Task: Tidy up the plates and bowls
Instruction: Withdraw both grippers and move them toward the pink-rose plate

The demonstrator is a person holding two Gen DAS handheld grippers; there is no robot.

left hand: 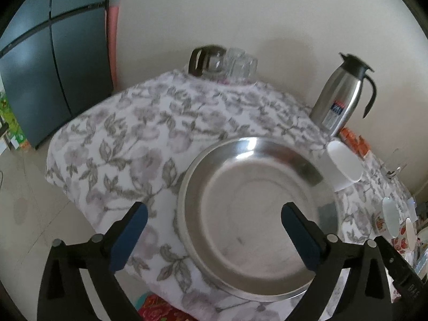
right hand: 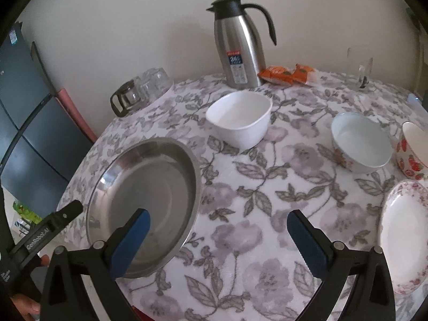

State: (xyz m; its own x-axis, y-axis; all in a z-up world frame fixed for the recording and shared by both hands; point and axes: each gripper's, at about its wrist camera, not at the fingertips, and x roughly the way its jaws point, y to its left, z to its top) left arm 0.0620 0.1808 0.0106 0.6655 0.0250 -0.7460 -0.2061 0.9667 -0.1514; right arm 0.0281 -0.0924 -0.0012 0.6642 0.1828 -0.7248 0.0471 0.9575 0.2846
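Both my claws stand wide apart and hold nothing: left gripper (left hand: 214, 222) and right gripper (right hand: 219, 230) hang tilted down over the table (right hand: 240, 214). I judge the steel plate (right hand: 144, 203) placed near the table's edge; next comes a bowl. The white square bowl (right hand: 239, 119) sits beyond it, the floral bowl (right hand: 361, 141) and floral plate (right hand: 404, 235) to my right.

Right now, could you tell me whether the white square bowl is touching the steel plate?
Apart. The right wrist view shows patterned tablecloth between the white square bowl and steel plate.
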